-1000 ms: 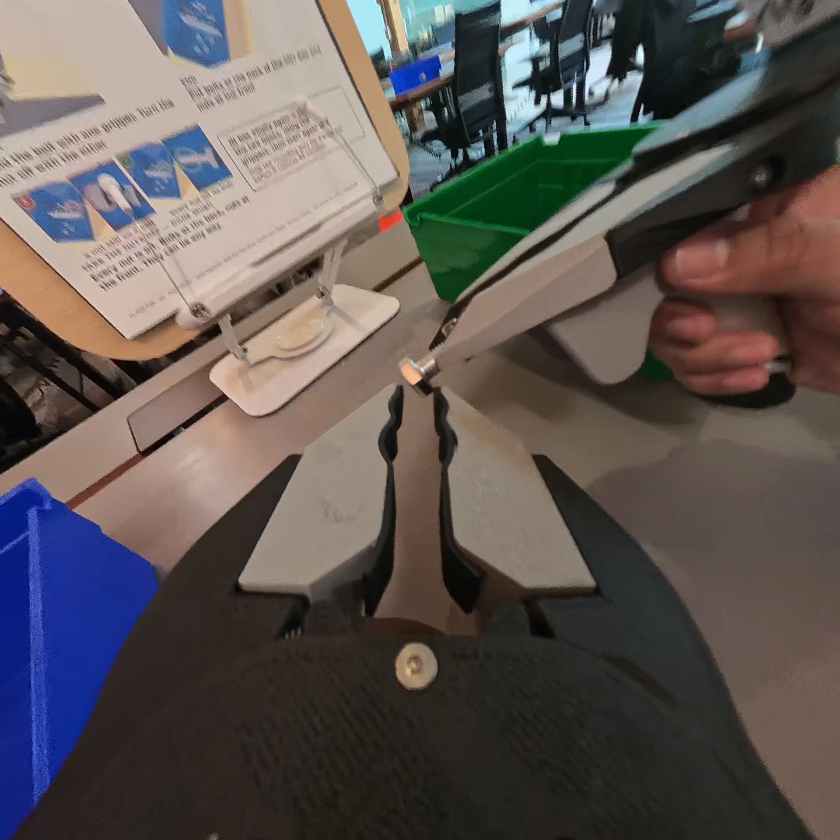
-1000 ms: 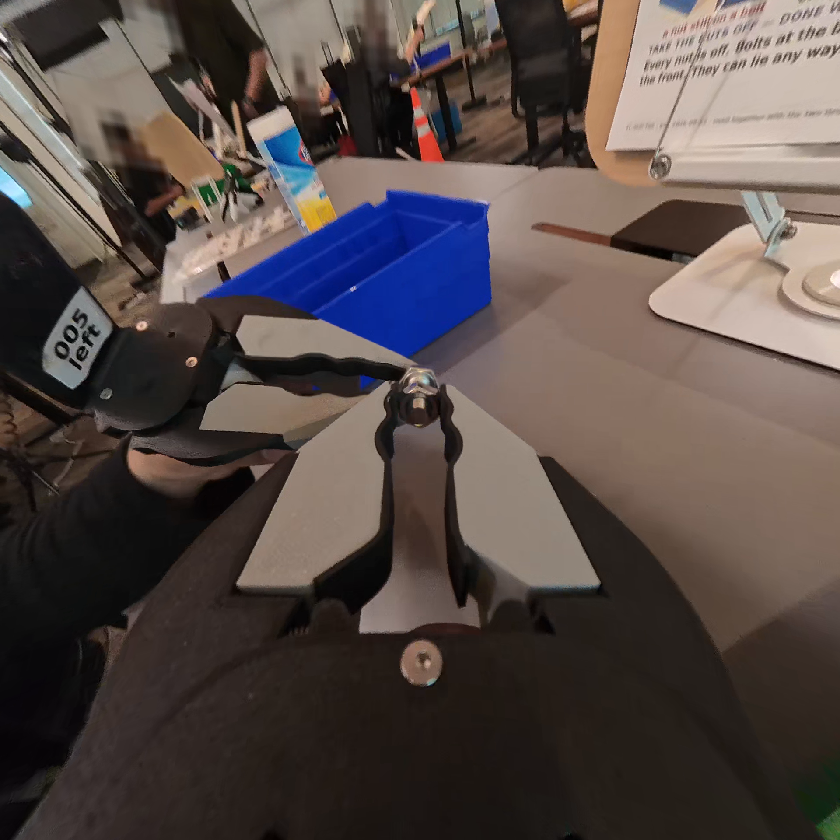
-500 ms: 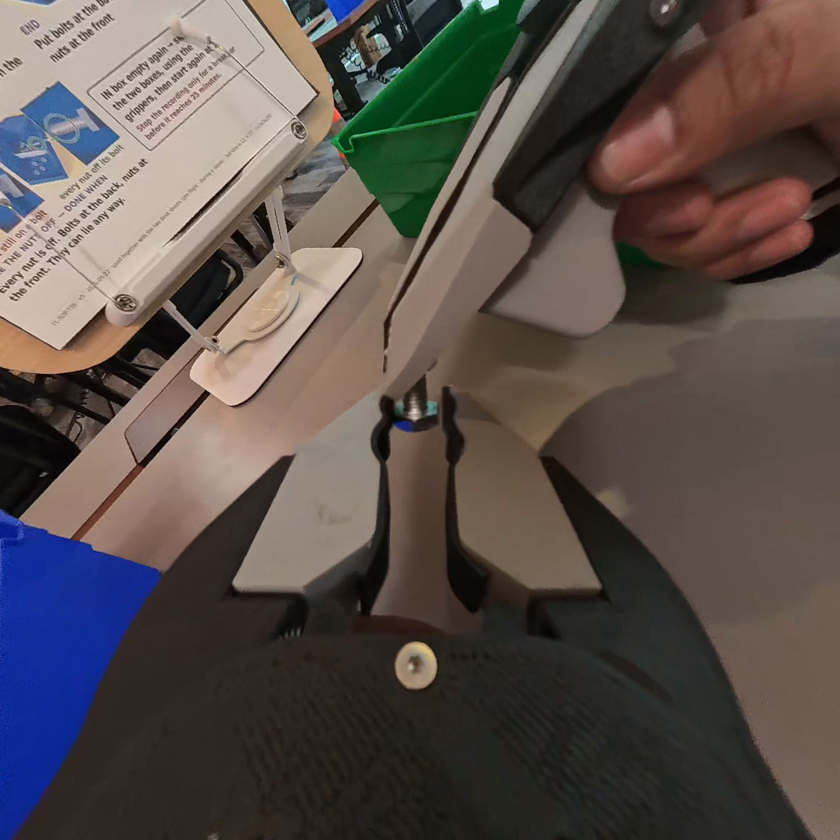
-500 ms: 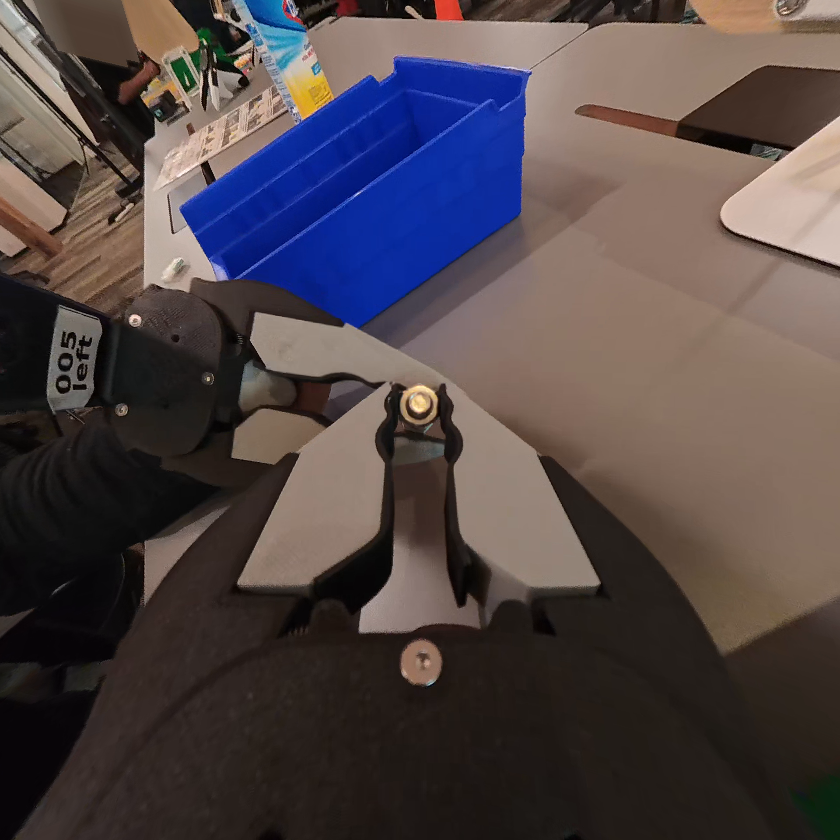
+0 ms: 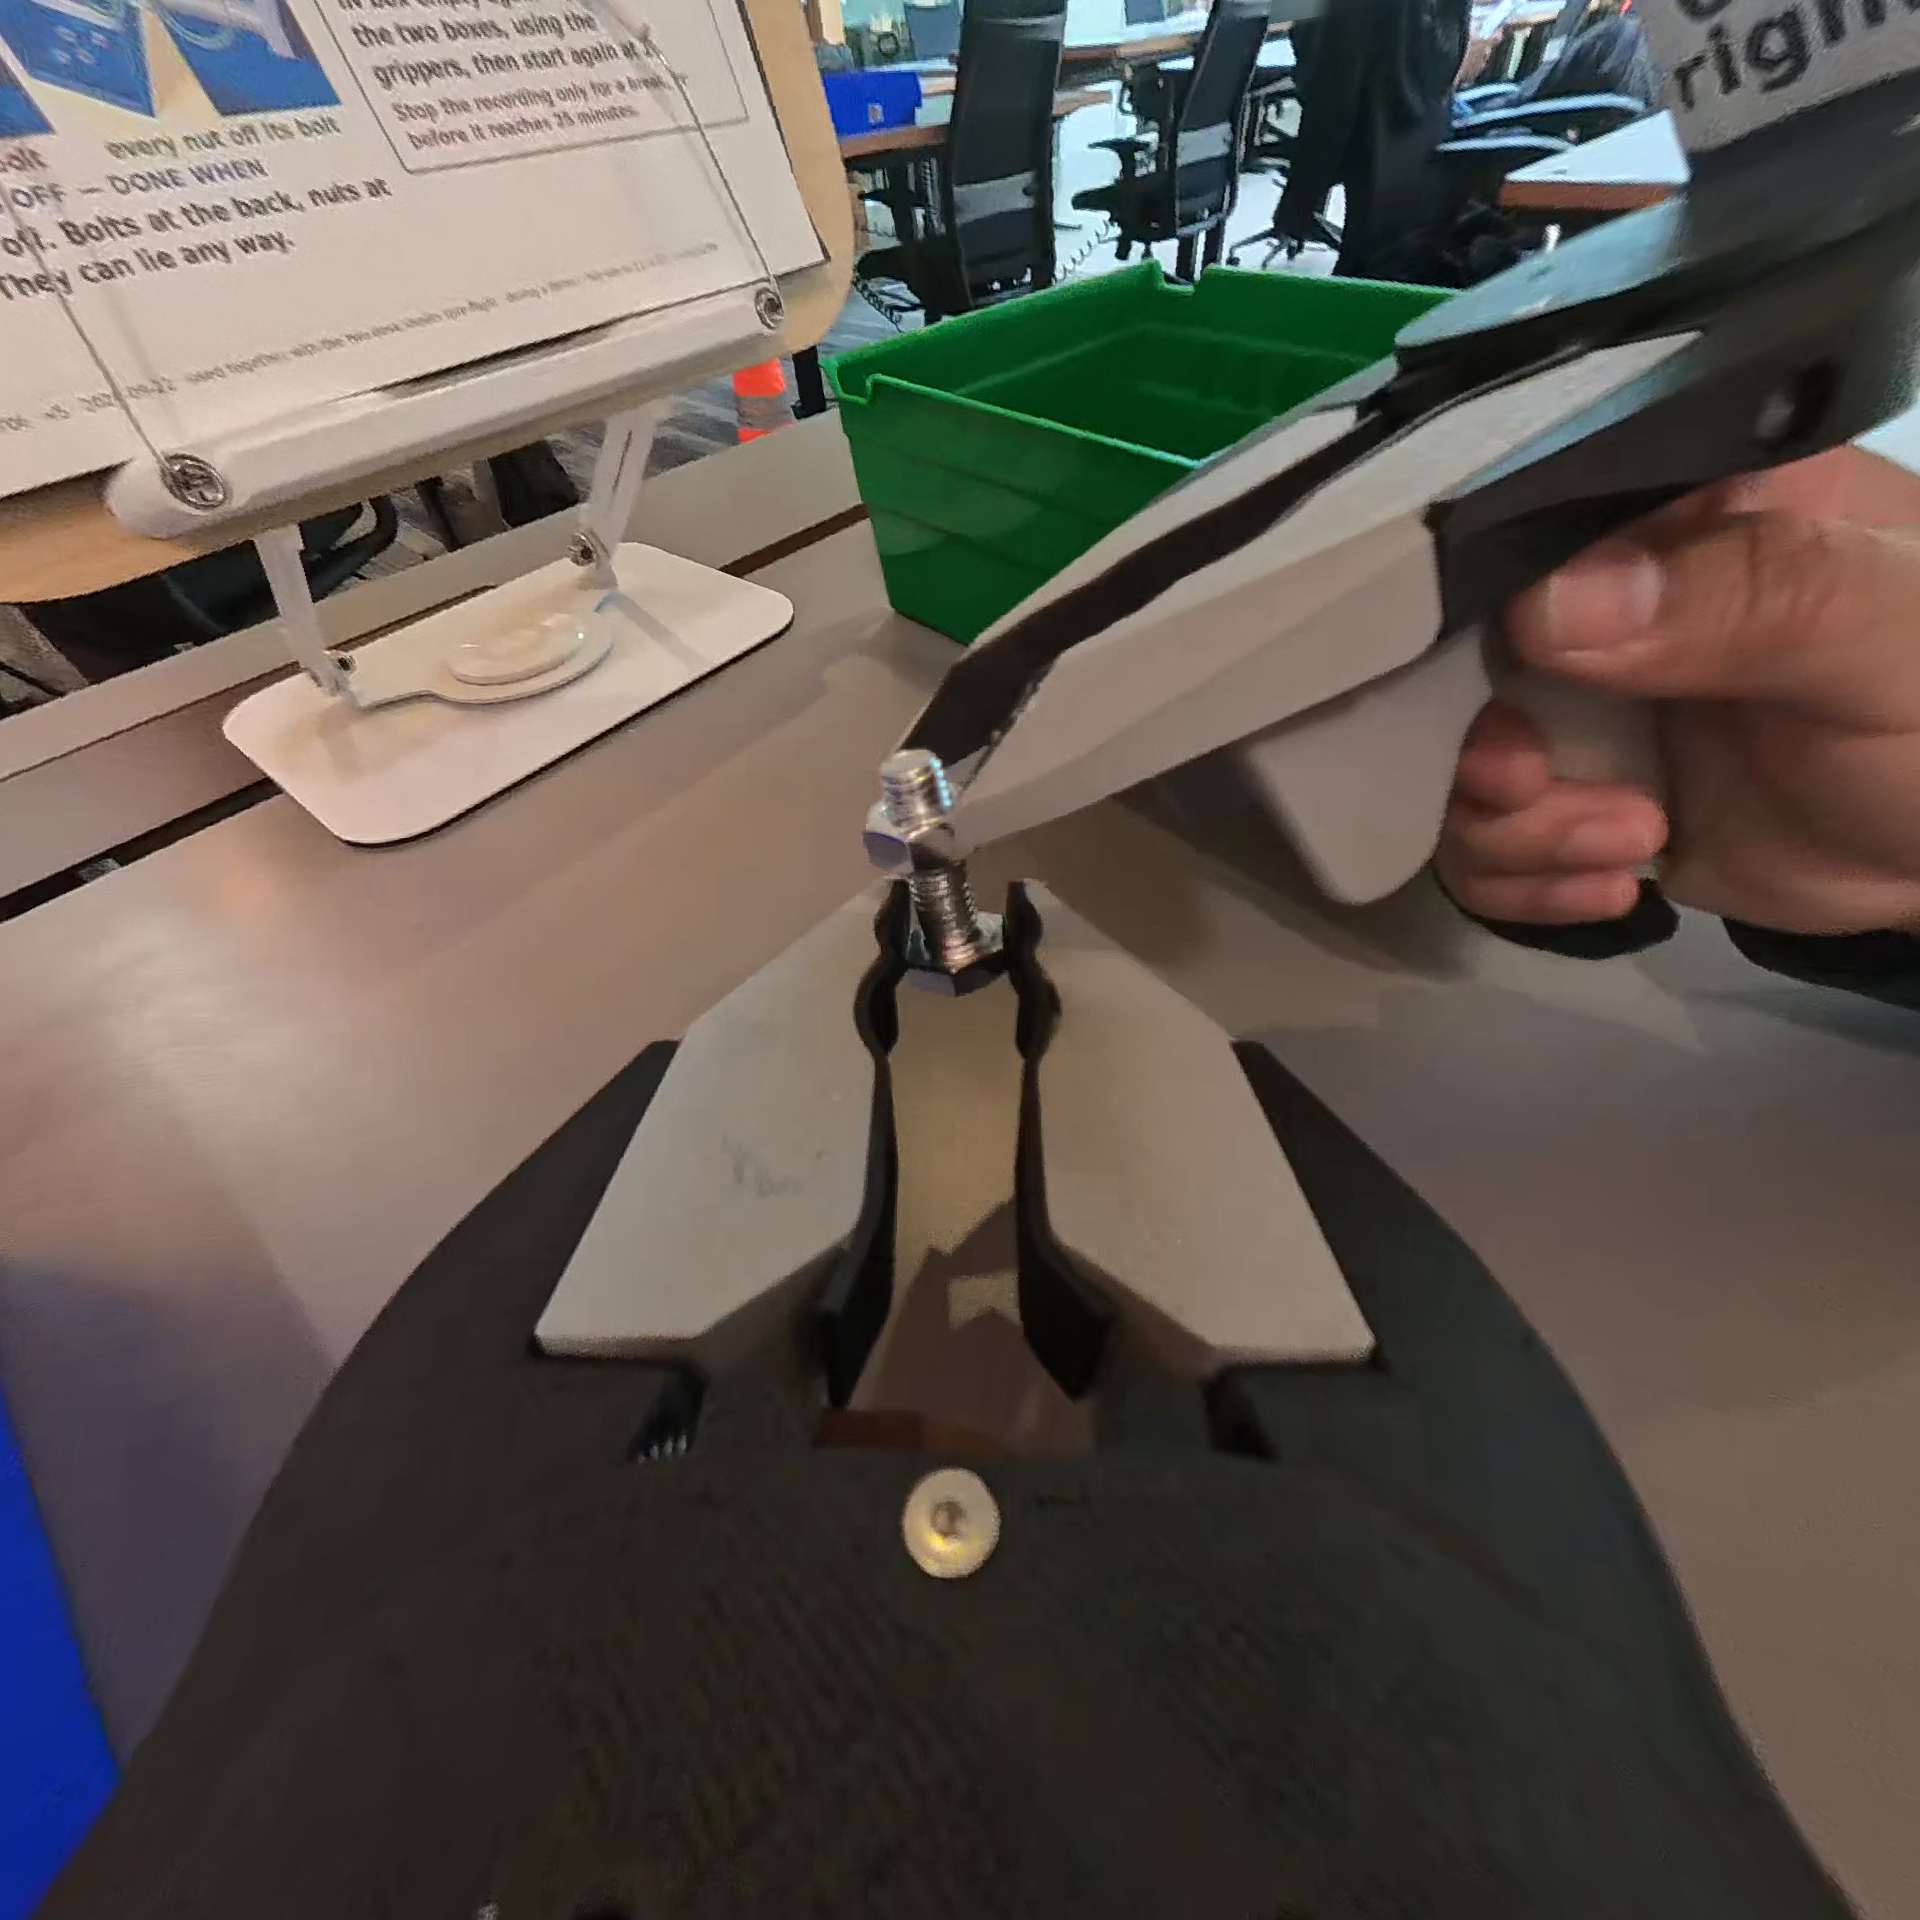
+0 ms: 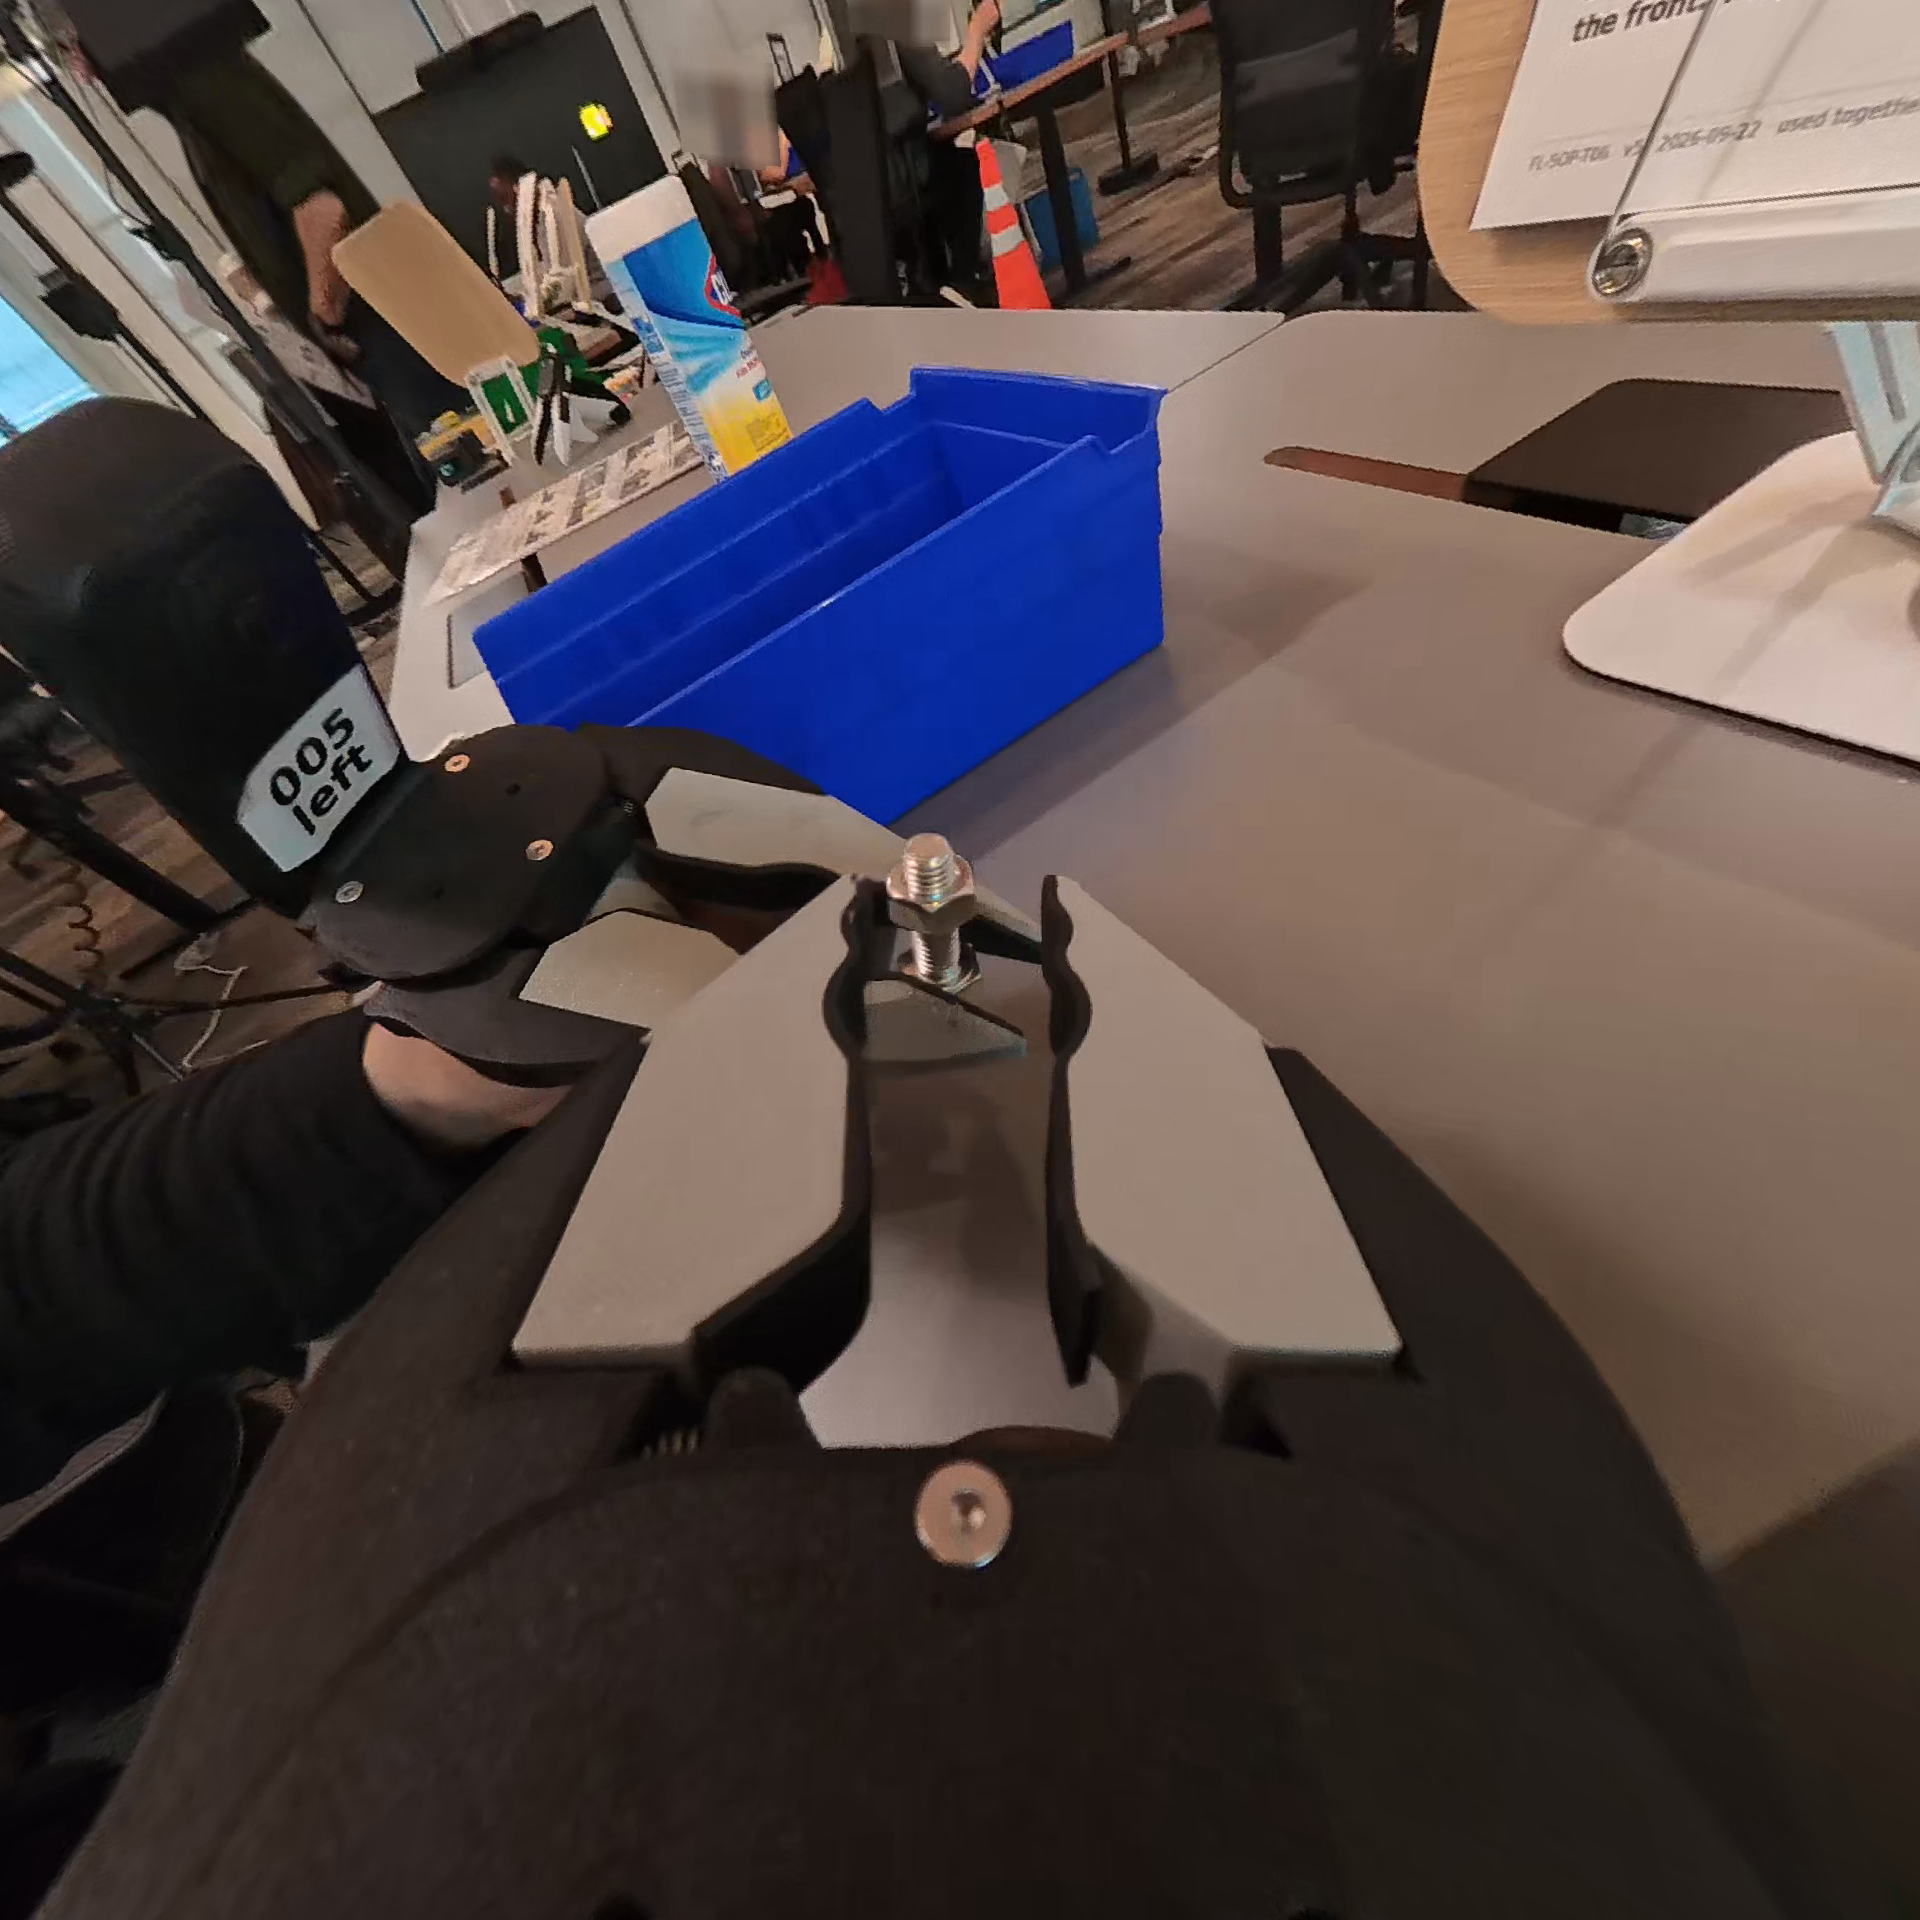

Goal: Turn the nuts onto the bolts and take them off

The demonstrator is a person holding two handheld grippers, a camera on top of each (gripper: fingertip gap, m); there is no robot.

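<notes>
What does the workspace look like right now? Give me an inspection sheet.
Surface: grey table, bare around the grippers.
Job's things: bolt upright, thread up; nut partway down the thread; green bin and blue bin on the table.
Clutter: sheet stand on the table; wipes tub behind the blue bin.
Grippers: left gripper clamps the bolt head; right gripper is at the nut, jaws wider than it.
Cables: coiled cord by a tripod on the floor; nothing seen on the table.
Surroundings: office chairs, traffic cone, people at far desks.
</notes>
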